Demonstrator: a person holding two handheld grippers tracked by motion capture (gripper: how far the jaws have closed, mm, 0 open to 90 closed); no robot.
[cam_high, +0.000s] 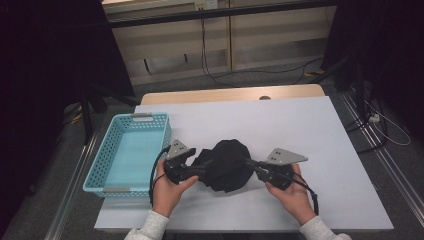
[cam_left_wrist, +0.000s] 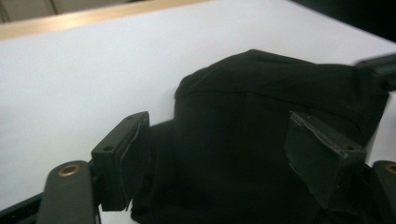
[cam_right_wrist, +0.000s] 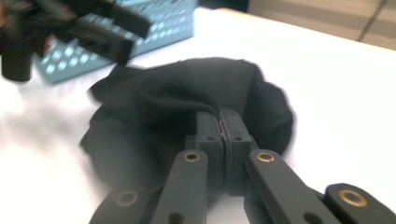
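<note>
A crumpled black cloth (cam_high: 227, 165) lies on the white table (cam_high: 310, 130), a little in front of its middle. My left gripper (cam_high: 202, 170) reaches into the cloth's left side. In the left gripper view its jaws (cam_left_wrist: 224, 144) stand wide apart, with the black cloth (cam_left_wrist: 243, 116) bulging between them and neither pad squeezing it. My right gripper (cam_high: 250, 164) comes in from the cloth's right side. In the right gripper view its jaws (cam_right_wrist: 219, 116) are pressed together on a fold of the black cloth (cam_right_wrist: 177, 93). The left gripper (cam_right_wrist: 93, 28) appears blurred at the upper left there.
A light blue perforated basket (cam_high: 107, 170) with nothing in it stands at the table's left edge, close beside the left hand; the basket (cam_right_wrist: 163, 23) also appears behind the cloth in the right gripper view. Bare white table stretches to the right and behind the cloth.
</note>
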